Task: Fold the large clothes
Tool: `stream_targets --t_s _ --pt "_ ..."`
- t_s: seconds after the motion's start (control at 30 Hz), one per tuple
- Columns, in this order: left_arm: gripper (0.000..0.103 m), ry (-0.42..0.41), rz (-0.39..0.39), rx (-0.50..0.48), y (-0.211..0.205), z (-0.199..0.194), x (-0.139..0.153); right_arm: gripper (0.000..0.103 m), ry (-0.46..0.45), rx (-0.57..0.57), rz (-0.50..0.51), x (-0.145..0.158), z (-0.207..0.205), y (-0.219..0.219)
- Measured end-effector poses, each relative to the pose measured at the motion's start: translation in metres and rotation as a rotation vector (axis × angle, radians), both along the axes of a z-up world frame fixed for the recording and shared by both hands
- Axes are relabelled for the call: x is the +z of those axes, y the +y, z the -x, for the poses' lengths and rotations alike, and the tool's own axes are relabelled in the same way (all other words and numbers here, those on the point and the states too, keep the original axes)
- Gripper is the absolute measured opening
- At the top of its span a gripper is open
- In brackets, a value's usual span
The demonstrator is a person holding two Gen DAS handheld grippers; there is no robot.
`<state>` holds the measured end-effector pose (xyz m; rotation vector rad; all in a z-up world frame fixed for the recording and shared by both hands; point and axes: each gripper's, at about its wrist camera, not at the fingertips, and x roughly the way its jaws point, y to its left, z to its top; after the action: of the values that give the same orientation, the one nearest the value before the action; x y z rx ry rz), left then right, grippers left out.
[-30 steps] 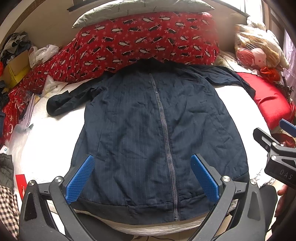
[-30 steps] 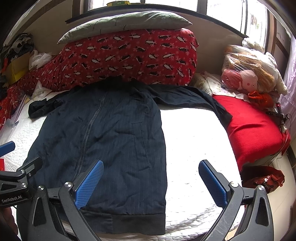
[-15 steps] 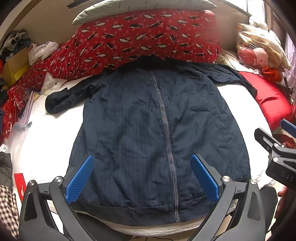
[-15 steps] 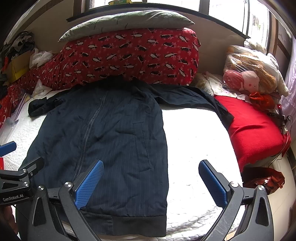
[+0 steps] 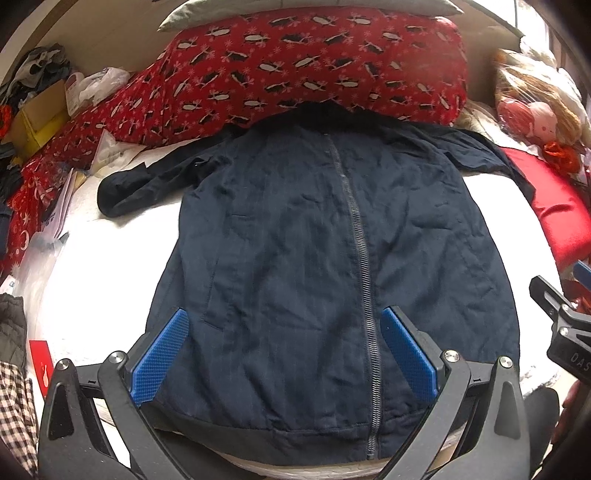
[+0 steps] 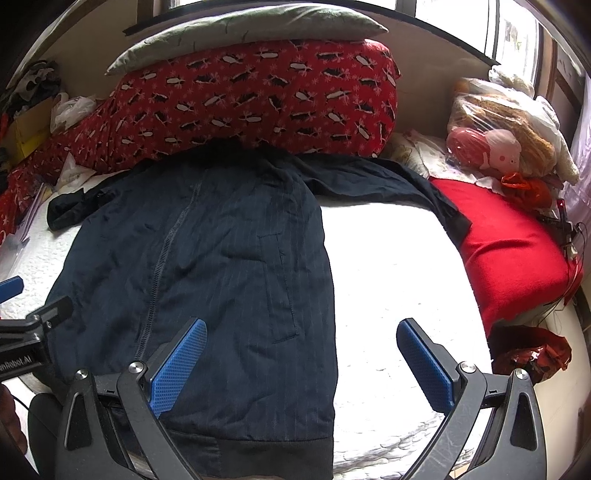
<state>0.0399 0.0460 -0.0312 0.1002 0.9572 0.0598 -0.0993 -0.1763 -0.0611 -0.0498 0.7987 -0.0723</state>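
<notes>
1. Jacket (image 5: 306,266): navy, thin woven cloth with faint pinstripes, creased, zipped shut up the middle, darker ribbed hem at the near edge. Lying flat, front up, on the bed, collar far, hem near.
2. Sleeves: left one bunched out to the left; right one stretched out toward the red cushion (image 6: 513,254).
3. Left gripper (image 5: 284,354): jaws wide apart, nothing held, blue textured pads, black frame. Hovering above the hem, straddling the zip.
4. Right gripper (image 6: 301,363): also spread, empty. Over the jacket's right edge, one pad over cloth, the other over bare mattress.
5. Bed (image 6: 388,266): white quilted cover, blown out by daylight.
6. Far end: red bedding with a black-and-white print (image 6: 258,99), rolled into a bolster, collar tucked against it; grey pillow (image 6: 243,33) on top.
7. Right: plush toy in clear plastic (image 6: 491,147), windows behind.
8. Left: clutter, plastic bags, cardboard box (image 5: 37,122), checked cloth (image 5: 14,406) near corner.
</notes>
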Motion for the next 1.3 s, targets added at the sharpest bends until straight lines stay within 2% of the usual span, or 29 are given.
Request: stream_targets --t_s 0.1,0.2,0.3,0.43,0.47,0.53,0.57,0.6,0.63,0.67,0.7,0.73,0.77,0.83,0.93,1.0,1.03,1.07,1.1,1.13,1.17,1.23,1.3 --pt "0.103 0.029 0.000 0.028 0.015 -0.010 -0.005 0.103 0.037 -0.019 -0.033 -0.011 -0.009 -0.012" --pt "0.103 0.077 0.033 0.116 0.057 -0.021 -0.012 0.103 0.122 -0.063 -0.130 -0.033 -0.022 -0.036" --pt "0.103 0.122 0.012 0.217 0.108 -0.029 -0.026 0.103 0.187 -0.115 -0.195 -0.056 -0.028 -0.063" --pt "0.103 0.248 0.008 0.296 0.163 -0.030 -0.064 0.097 0.273 -0.125 -0.245 -0.089 -0.033 -0.082" --pt "0.103 0.287 0.020 0.307 0.173 -0.027 -0.077 0.092 0.318 -0.110 -0.299 -0.104 -0.034 -0.084" --pt "0.102 0.345 0.075 0.305 0.182 -0.021 -0.095 0.092 0.322 -0.091 -0.307 -0.111 -0.031 -0.081" --pt "0.094 0.368 0.130 0.302 0.185 -0.016 -0.104 0.087 0.292 -0.046 -0.276 -0.108 -0.025 -0.072" --pt "0.091 0.368 0.182 0.302 0.187 -0.009 -0.108 0.070 0.292 -0.019 -0.283 -0.108 -0.022 -0.068" --pt "0.089 0.338 0.192 0.308 0.188 -0.004 -0.106 0.060 0.292 0.015 -0.289 -0.107 -0.019 -0.062" --pt "0.074 0.328 0.197 0.301 0.186 -0.002 -0.103 0.036 0.296 0.069 -0.265 -0.106 -0.013 -0.052" --pt "0.048 0.321 0.207 0.290 0.185 0.001 -0.100 0.013 0.299 0.092 -0.219 -0.106 -0.010 -0.045" --pt "0.030 0.317 0.229 0.275 0.183 0.003 -0.094 0.008 0.286 0.111 -0.158 -0.105 -0.007 -0.038" --pt "0.006 0.331 0.260 0.259 0.181 0.006 -0.089 0.005 0.261 0.139 -0.116 -0.101 -0.003 -0.034" --pt "0.003 0.352 0.322 0.259 0.182 0.018 -0.074 0.003 0.226 0.159 -0.151 -0.087 0.001 -0.041" --pt "0.004 0.353 0.442 0.263 0.191 0.041 -0.056 0.000 0.106 0.144 -0.264 -0.043 0.017 -0.073" --pt "0.007 0.379 0.471 0.279 0.197 0.049 -0.061 0.000 0.049 0.101 -0.284 -0.023 0.026 -0.099" --pt "0.007 0.411 0.487 0.290 0.200 0.052 -0.071 0.000 0.050 0.080 -0.283 -0.023 0.026 -0.107" --pt "0.007 0.429 0.471 0.300 0.200 0.058 -0.078 0.000 0.064 0.050 -0.279 -0.028 0.025 -0.118" --pt "0.007 0.460 0.432 0.321 0.200 0.061 -0.086 0.000 0.106 0.016 -0.279 -0.043 0.022 -0.128" --pt "0.007 0.474 0.424 0.324 0.199 0.063 -0.087 0.000 0.148 -0.012 -0.274 -0.059 0.018 -0.133" --pt "0.007 0.479 0.433 0.326 0.201 0.067 -0.087 0.000 0.237 -0.051 -0.264 -0.085 0.012 -0.140" --pt "0.007 0.437 0.476 0.303 0.204 0.075 -0.073 0.001 0.295 -0.082 -0.268 -0.106 0.013 -0.145" --pt "0.008 0.360 0.463 0.260 0.202 0.075 -0.049 0.007 0.258 -0.107 -0.316 -0.097 0.018 -0.154"
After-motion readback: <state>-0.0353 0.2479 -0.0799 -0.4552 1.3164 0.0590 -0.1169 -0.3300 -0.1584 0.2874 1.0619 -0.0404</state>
